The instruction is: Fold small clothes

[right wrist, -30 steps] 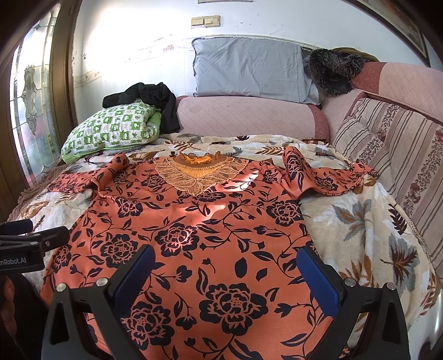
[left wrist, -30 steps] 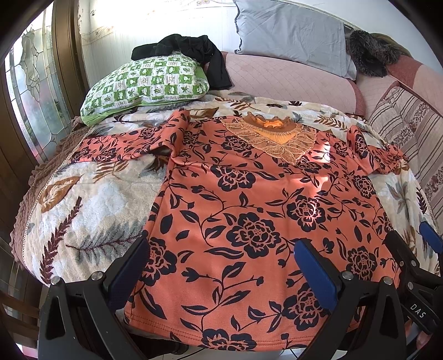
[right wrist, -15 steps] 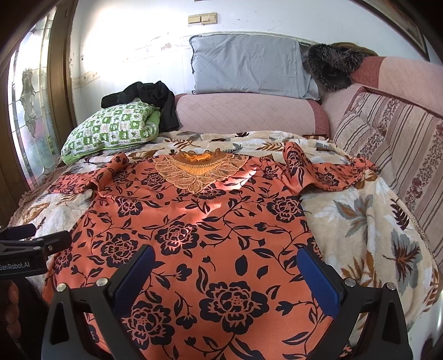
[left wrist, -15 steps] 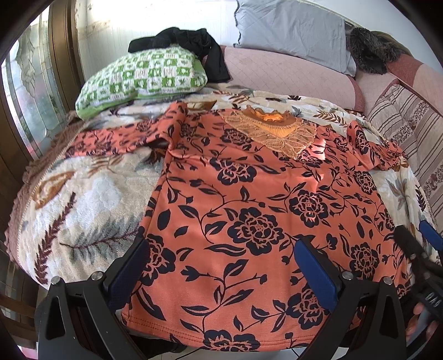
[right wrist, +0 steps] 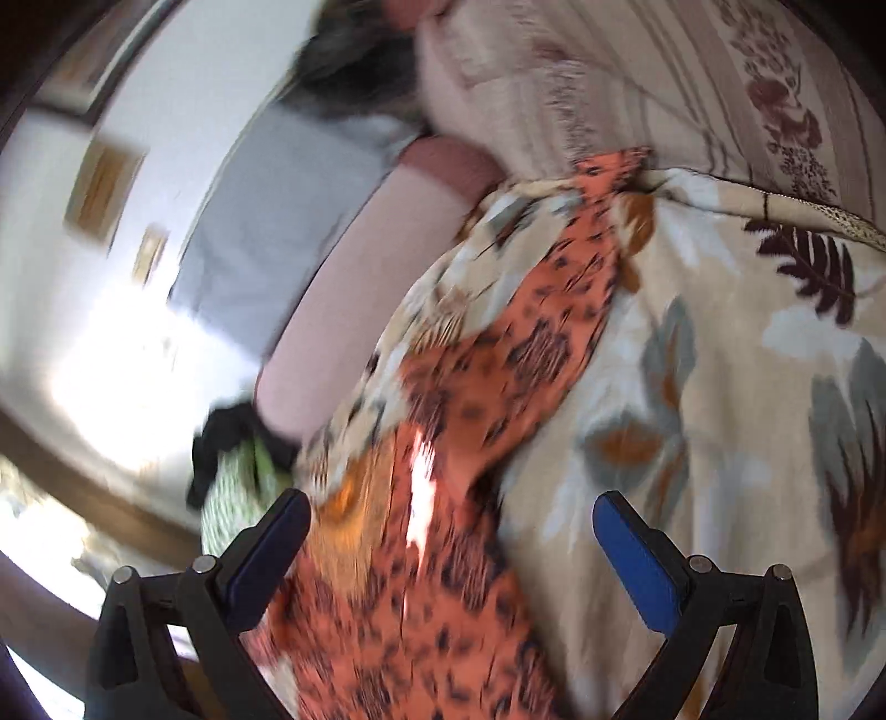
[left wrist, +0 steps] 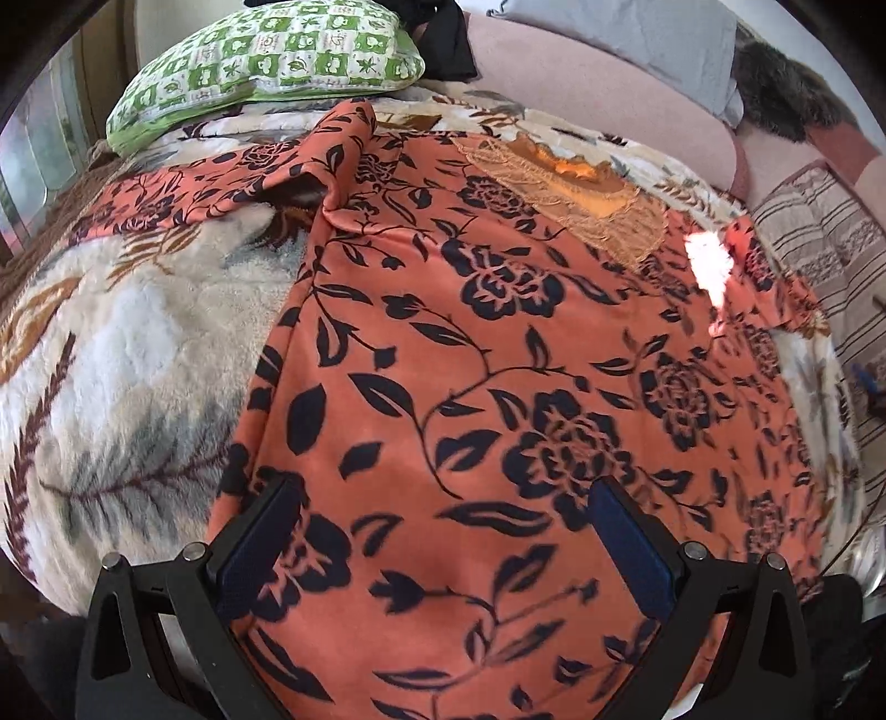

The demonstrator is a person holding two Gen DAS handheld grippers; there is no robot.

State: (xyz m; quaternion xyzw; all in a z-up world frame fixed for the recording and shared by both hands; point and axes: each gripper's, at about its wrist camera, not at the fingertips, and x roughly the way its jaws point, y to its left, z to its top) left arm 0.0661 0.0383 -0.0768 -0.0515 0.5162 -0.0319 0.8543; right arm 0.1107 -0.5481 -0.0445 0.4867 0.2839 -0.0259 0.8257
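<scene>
The orange floral top [left wrist: 498,354] lies spread face up on a leaf-patterned blanket [left wrist: 127,343] covering the bed, its lace-trimmed neckline [left wrist: 581,183] toward the far cushions. Its near hem drops out of sight below the left hand-held gripper [left wrist: 443,531], whose two blue-padded fingers [left wrist: 260,537] stand wide apart over the lower part of the cloth with nothing between them; whether the pads touch the fabric cannot be told from this angle. One sleeve [left wrist: 221,171] reaches out to the side toward a green checked pillow [left wrist: 266,55], with a dark gap under its fold where the inside is hidden. The other sleeve is bunched at the far edge beside a striped cushion [left wrist: 819,238], partly washed out by a bright patch of sunlight. A dark garment [left wrist: 448,39] and a grey pillow [left wrist: 626,39] are cut off by the top of the left wrist view.

The right wrist view is tilted and heavily smeared. The right hand-held gripper [right wrist: 451,531] is likewise spread wide and grips nothing. Between and beyond its fingers [right wrist: 637,559] a length of the same top [right wrist: 498,399] runs up across the blanket [right wrist: 720,354], its print too blurred to read. The grey pillow [right wrist: 266,232], a dark furry thing [right wrist: 354,66] and the striped cushion [right wrist: 720,83] show only as soft shapes, and the wall fittings behind are unreadable
</scene>
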